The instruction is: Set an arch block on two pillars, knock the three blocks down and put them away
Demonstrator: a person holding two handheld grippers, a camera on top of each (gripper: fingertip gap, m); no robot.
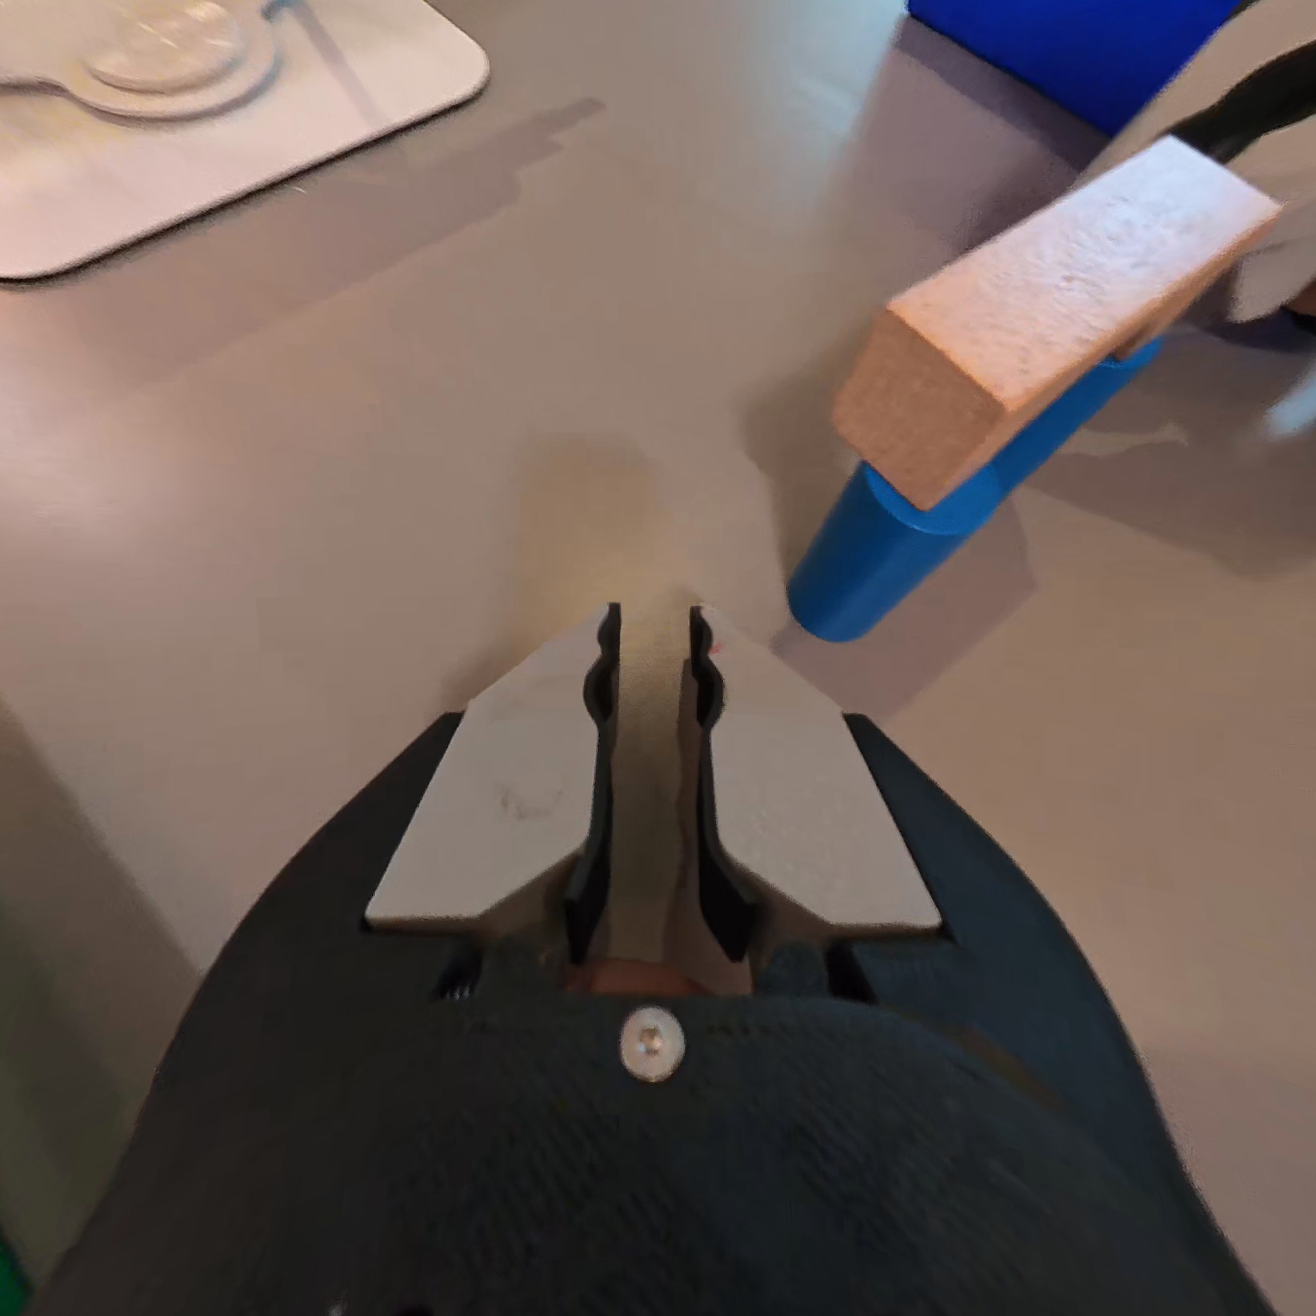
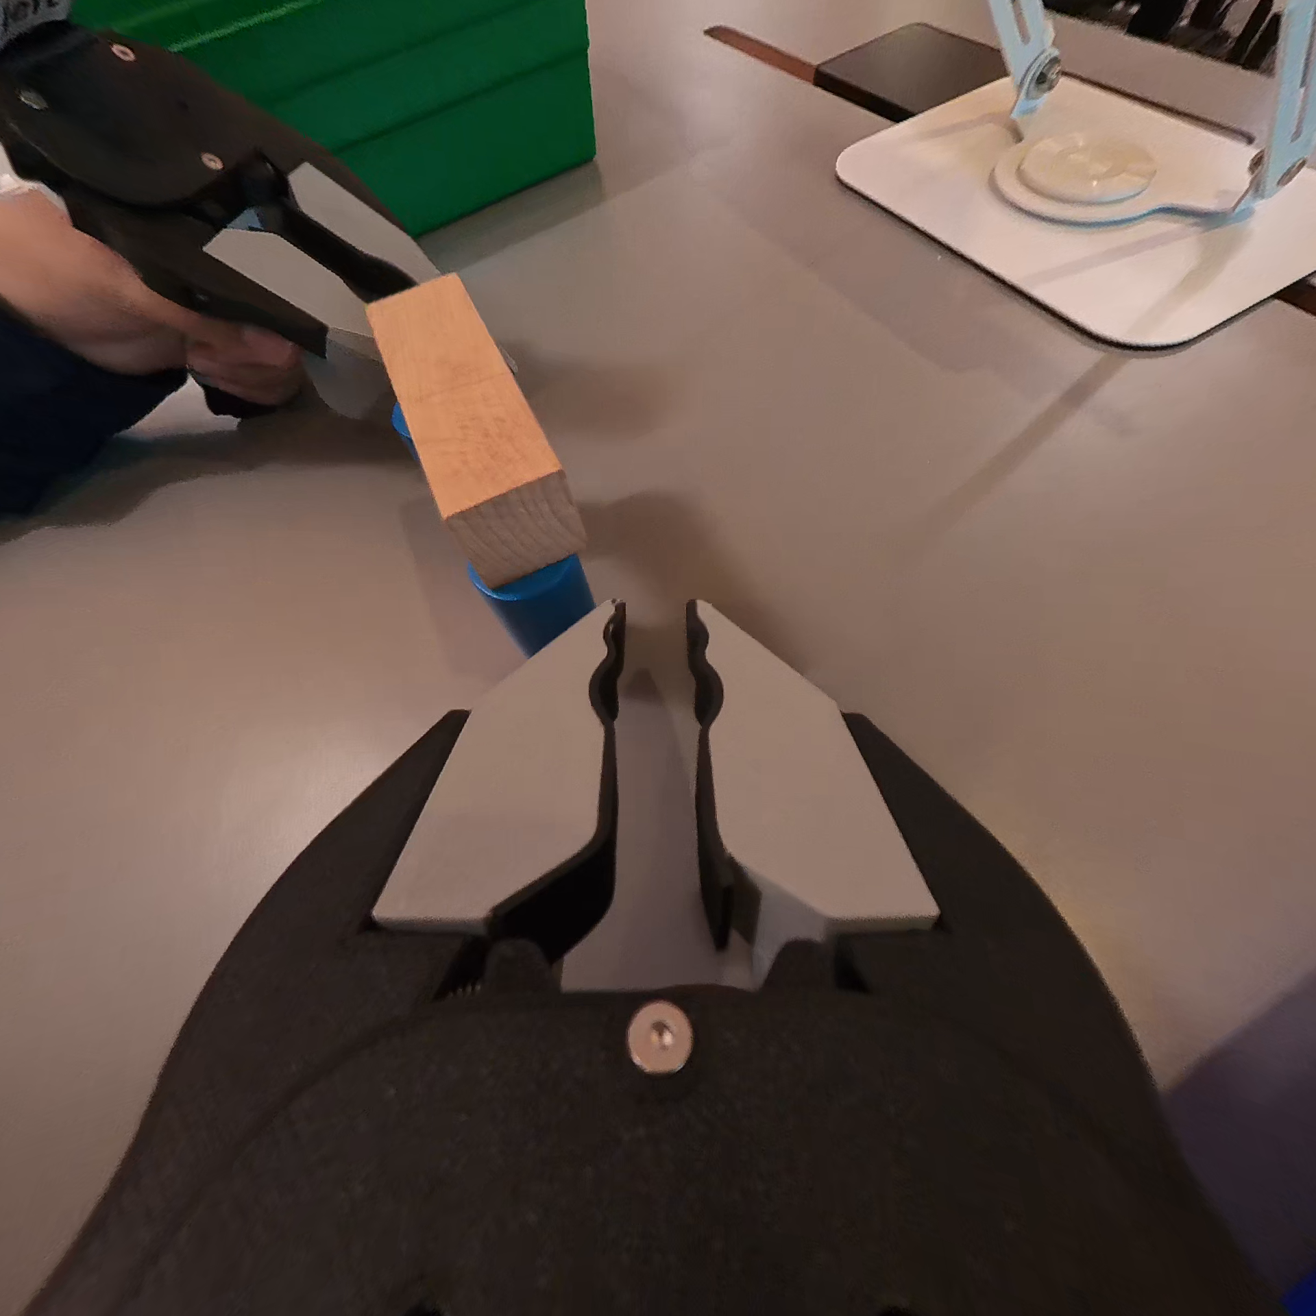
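Right wrist view: grey bench (image 2: 783,441) mostly bare ahead & to the right; green bin (image 2: 441,107) far left, white stand base (image 2: 1068,235) far right near the bench edge. Wooden block (image 2: 470,427) across two blue pillars (image 2: 534,605), nearer pillar just beside right hand-held gripper (image 2: 655,612), jaws slightly apart, nothing between. Left wrist view: left hand-held gripper (image 1: 655,616) likewise part-open, bare, over open bench; blue box (image 1: 1068,57) far right corner.

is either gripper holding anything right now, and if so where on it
Nothing is held. Both the left gripper and right gripper show only bare table between slightly parted fingers; the wooden block rests on the blue pillars.
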